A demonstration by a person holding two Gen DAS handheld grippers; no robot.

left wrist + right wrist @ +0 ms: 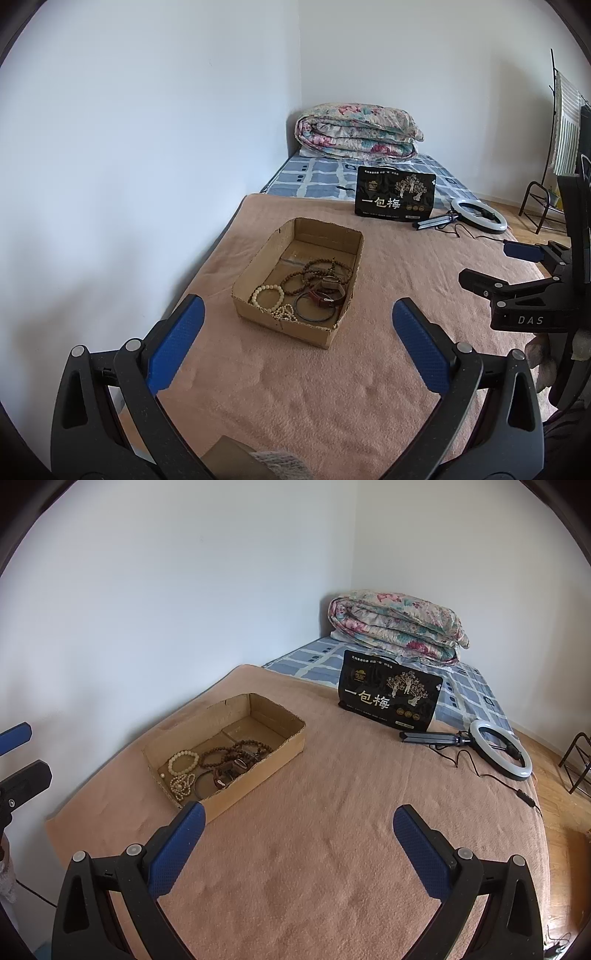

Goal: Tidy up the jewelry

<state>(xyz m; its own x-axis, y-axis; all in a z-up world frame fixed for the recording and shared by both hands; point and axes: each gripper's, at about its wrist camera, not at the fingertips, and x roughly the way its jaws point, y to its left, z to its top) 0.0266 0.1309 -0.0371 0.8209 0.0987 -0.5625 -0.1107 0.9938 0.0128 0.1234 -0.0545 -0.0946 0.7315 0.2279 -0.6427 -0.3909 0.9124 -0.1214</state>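
An open cardboard box sits on a pink blanket on the bed. In it lie a cream bead bracelet, a cream bead necklace, brown bead strands, a dark bangle and a red-strapped watch. My left gripper is open and empty, just in front of the box. My right gripper is open and empty, right of the box; it also shows in the left wrist view.
A black snack pouch stands behind the box. A ring light on a small tripod lies at the right with its cable. A folded floral quilt is by the wall. A dark rack stands on the floor.
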